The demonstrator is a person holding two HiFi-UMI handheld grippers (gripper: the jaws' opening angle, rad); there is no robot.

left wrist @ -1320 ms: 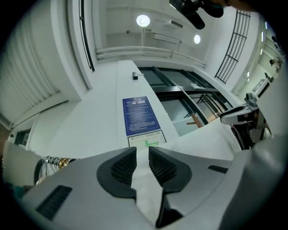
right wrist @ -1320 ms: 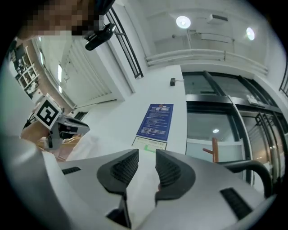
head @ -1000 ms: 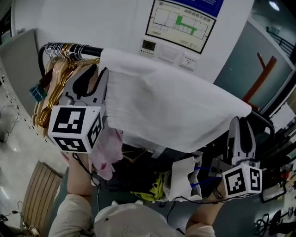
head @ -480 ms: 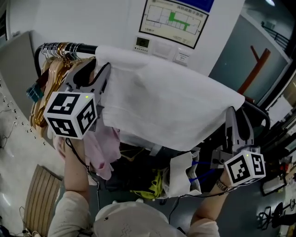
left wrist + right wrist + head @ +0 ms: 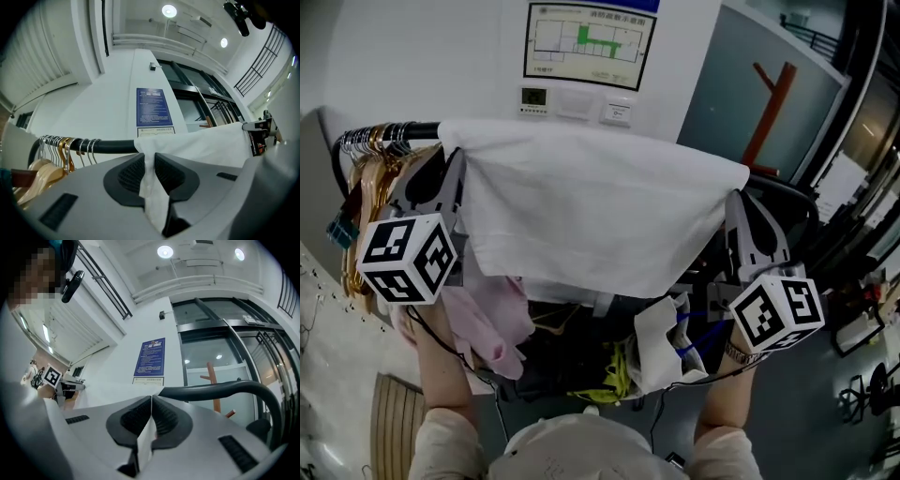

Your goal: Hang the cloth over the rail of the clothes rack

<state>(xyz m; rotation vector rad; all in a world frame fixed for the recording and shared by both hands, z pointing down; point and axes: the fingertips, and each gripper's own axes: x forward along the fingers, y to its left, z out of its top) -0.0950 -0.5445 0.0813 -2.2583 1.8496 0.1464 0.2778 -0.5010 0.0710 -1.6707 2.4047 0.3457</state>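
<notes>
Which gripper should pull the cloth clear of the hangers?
Probably the right gripper: shut on the white cloth, bare rail beyond it. The left gripper, fingers closing on the cloth, sits beside the hangers.

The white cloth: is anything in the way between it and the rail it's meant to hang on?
Nothing visible does. The cloth already drapes over the rail. The hangers hang on that rail off to one side, with bare rail between them and the cloth.
</notes>
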